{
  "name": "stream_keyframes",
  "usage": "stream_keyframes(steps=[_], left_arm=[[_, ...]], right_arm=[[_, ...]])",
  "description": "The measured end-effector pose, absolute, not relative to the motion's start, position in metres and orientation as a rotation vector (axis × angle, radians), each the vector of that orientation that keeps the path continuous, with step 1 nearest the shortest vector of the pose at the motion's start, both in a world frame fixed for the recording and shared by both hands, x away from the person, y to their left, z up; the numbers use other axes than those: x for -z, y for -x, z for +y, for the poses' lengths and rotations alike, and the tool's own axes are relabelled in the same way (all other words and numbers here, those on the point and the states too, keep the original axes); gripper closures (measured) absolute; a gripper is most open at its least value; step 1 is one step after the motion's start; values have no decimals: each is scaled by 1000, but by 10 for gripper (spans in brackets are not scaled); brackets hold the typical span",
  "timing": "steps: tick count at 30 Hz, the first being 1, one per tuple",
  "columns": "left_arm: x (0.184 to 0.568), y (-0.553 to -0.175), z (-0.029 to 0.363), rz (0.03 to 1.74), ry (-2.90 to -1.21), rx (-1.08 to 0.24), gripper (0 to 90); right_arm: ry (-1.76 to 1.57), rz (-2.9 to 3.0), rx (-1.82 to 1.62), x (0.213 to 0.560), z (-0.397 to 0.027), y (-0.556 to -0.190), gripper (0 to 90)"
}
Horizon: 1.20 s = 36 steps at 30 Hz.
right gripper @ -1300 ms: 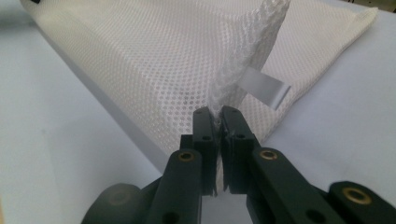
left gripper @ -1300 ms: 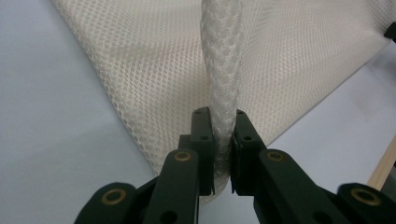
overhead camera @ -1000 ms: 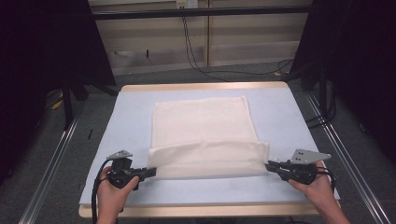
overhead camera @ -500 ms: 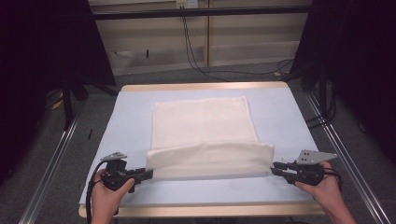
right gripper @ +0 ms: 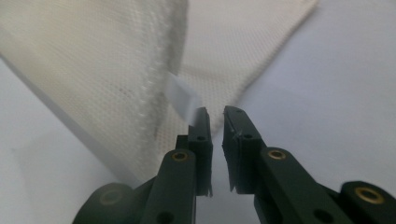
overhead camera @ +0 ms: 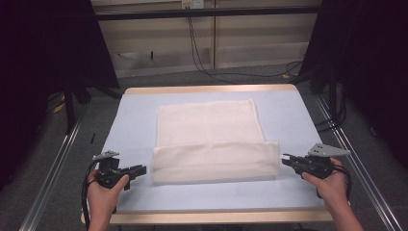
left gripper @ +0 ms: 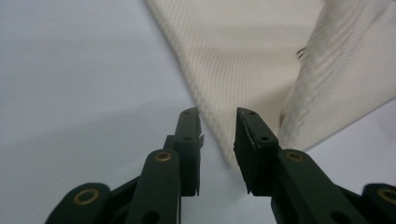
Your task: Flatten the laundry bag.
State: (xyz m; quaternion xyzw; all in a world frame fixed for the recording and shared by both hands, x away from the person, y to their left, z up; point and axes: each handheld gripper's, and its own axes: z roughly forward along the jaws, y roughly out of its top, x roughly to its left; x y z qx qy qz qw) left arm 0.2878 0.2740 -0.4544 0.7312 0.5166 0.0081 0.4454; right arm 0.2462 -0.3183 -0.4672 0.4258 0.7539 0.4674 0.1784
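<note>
A cream towel [overhead camera: 207, 122] lies flat on the pale blue table [overhead camera: 130, 115], its near part folded over into a band [overhead camera: 216, 162]. My left gripper [overhead camera: 142, 169] sits just off the band's left end, open, with nothing between its jaws. In the left gripper view the gripper [left gripper: 217, 112] points at the towel's corner [left gripper: 243, 51]. My right gripper [overhead camera: 285, 159] rests just off the band's right end, open by a narrow gap. In the right gripper view that gripper [right gripper: 217, 109] faces the fold [right gripper: 93, 70] and a small white label [right gripper: 182, 95]. Both pairs of jaws have just been closing on nothing.
The table has a wooden rim [overhead camera: 211, 89] and metal rails [overhead camera: 53, 168] along both sides. Cables [overhead camera: 202, 53] hang down the back wall. Dark curtains [overhead camera: 43, 57] stand to the left and right. Bare table surface surrounds the towel.
Both grippers have let go of the folded band's ends and drawn outward, the left one farther. The band now lies on the towel on its own.
</note>
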Motion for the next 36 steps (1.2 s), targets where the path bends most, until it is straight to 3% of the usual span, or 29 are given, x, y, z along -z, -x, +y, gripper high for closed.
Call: stream_keyframes(steps=[7,14,18,21,24,28,36], left_arm=[[457,-283,256,1207,-1861,79,733],[463,-277,257,1241,-1901,97,657],[468,-278,247,1259,-1941,53,557],[473,-278,236,1259,-1992,34,534],[471,-278,230,1270,-2039,-14,665],[471,-282,226,1294,-2051,19,848],[464,-299,230,1323,-1991,9,877]], right_arm=[[-1055,2286,-1348,466,-307,-239,819],[-1042,2376,-1283,473,-318,-228,786],[-1133,2305,-1301,474,-318,-230,716],[-1198,2311,-1252,477,-307,-233,623],[-1239,2328,-1174,483,-294,-236,650],[-1266,2354,-1124,483,-281,-239,843],[-1271,2327,-1088,479,-276,-250,889]])
